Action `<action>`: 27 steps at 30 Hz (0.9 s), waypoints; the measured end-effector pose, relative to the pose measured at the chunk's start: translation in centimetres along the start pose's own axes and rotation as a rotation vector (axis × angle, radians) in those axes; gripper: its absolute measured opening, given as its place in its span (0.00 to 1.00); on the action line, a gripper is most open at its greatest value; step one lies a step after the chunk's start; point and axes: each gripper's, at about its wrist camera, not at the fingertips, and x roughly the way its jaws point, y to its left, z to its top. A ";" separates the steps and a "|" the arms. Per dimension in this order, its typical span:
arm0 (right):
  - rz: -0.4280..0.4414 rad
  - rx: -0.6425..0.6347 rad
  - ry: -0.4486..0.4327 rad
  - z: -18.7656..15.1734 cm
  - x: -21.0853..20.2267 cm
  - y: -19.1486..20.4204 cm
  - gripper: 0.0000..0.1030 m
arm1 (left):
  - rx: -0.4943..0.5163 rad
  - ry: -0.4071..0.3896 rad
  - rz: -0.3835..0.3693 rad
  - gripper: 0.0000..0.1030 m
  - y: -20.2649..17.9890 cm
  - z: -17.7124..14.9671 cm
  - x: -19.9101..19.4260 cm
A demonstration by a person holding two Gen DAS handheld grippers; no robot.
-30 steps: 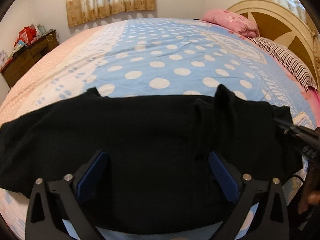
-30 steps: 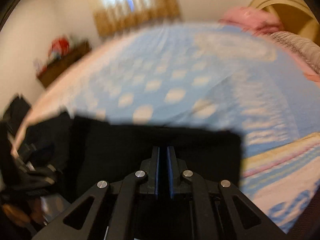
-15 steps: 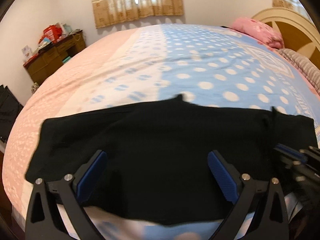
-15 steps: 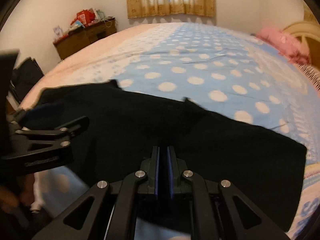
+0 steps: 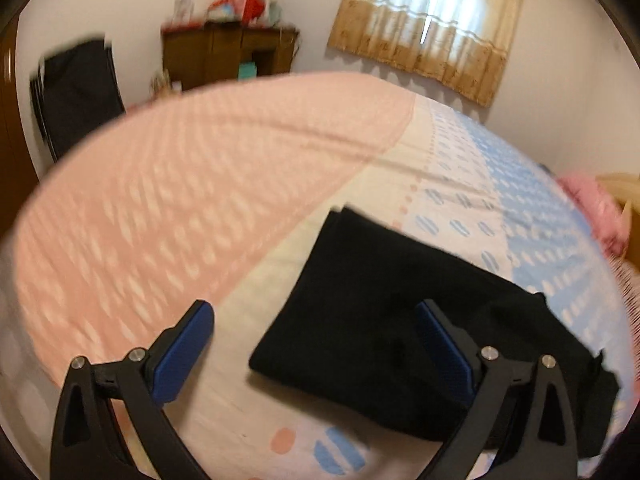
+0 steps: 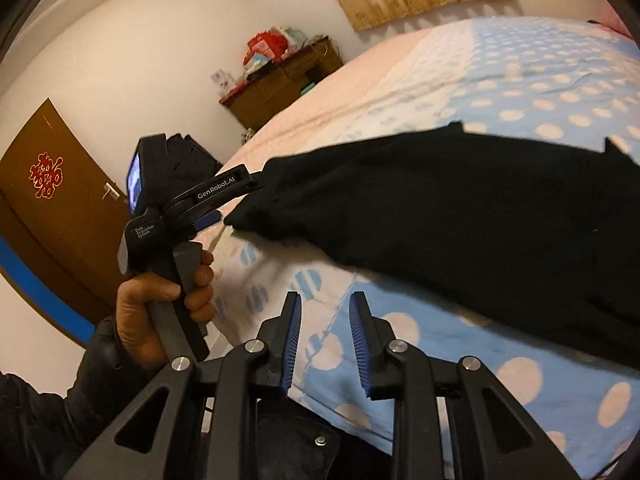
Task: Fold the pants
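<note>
Your pants (image 5: 384,320) are plain black, with no print, lying at 4 o'clock in the left wrist view. The bedspread (image 5: 168,208) under them is pale pink with white flecks toward 9 o'clock, then cream, then light blue with white polka dots (image 6: 520,376) toward 3 o'clock. Your left gripper (image 5: 316,344) is black with blue pads on its fingers (image 5: 184,344); your right gripper (image 6: 325,340) matches, with ribbed blue pads. The door (image 6: 52,216) at 9 o'clock is brown with a red emblem. The curtain (image 5: 428,28) is tan and patterned.
</note>
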 end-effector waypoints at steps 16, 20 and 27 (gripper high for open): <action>-0.011 0.058 -0.030 -0.6 -1.4 -1.3 0.26 | -0.035 -0.010 -0.108 0.34 0.1 -0.4 0.1; -0.014 0.097 -0.063 -0.7 -2.5 -2.3 0.26 | -0.009 -0.004 -0.088 0.28 -0.6 -0.2 -0.3; -0.070 0.202 -0.178 -1.1 -6.0 -5.3 0.26 | 0.120 -0.110 -0.077 0.23 -4.4 0.6 -3.4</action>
